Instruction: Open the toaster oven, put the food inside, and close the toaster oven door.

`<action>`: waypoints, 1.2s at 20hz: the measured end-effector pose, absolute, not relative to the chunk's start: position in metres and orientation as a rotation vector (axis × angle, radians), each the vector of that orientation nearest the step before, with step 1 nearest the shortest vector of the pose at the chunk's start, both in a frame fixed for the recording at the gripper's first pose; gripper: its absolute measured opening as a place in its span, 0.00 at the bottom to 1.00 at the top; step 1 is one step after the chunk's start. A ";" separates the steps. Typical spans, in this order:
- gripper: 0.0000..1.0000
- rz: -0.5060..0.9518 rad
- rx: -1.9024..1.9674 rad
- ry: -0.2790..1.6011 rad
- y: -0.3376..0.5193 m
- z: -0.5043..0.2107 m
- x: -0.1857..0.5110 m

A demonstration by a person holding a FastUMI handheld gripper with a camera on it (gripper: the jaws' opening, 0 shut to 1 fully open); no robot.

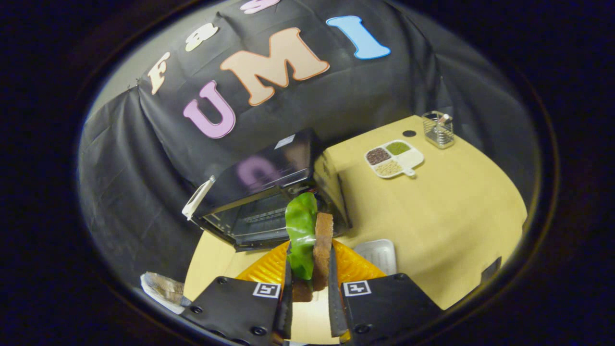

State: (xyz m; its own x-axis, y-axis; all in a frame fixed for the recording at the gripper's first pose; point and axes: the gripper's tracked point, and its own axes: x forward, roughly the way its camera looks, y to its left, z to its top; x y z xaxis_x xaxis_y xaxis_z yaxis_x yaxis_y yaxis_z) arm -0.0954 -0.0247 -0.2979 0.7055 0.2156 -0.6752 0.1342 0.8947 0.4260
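Observation:
My gripper is shut on the food, a slice of brown bread with a green lettuce leaf against its left side, held upright between both fingers. Just beyond the food stands the black toaster oven with its glass door hanging open toward me, the wire rack visible inside. Its white handle shows at the door's left end. An orange ribbed plate lies on the table right under the food, between the fingers and the oven.
The tan table stretches to the right. On it sit a white four-part dish of grains, a wire mesh holder at the far corner and a small white tray beside the orange plate. A crumpled wrapper lies beside the left finger.

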 end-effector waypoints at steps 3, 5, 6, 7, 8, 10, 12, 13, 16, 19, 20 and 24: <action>0.33 0.090 0.486 0.825 0.010 -0.306 -0.093; 0.33 0.111 0.496 0.838 0.029 -0.311 -0.090; 0.33 0.119 0.500 0.845 0.037 -0.312 -0.086; 0.33 0.127 0.505 0.850 0.044 -0.314 -0.083; 0.33 0.134 0.509 0.852 0.052 -0.315 -0.081; 0.33 0.143 0.522 0.856 0.065 -0.317 -0.076; 0.33 0.150 0.545 0.858 0.077 -0.320 -0.071; 0.33 0.151 0.559 0.860 0.084 -0.321 -0.068; 0.33 0.146 0.577 0.862 0.100 -0.326 -0.060; 0.33 0.143 0.603 0.858 0.114 -0.329 -0.053; 0.33 0.138 0.620 0.855 0.120 -0.331 -0.048; 0.33 0.113 0.665 0.856 0.133 -0.345 -0.033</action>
State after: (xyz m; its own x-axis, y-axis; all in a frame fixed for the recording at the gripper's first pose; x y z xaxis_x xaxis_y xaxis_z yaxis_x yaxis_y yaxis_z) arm -0.0328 0.1326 -0.3448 0.6628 0.3490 -0.6625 0.1658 0.7944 0.5843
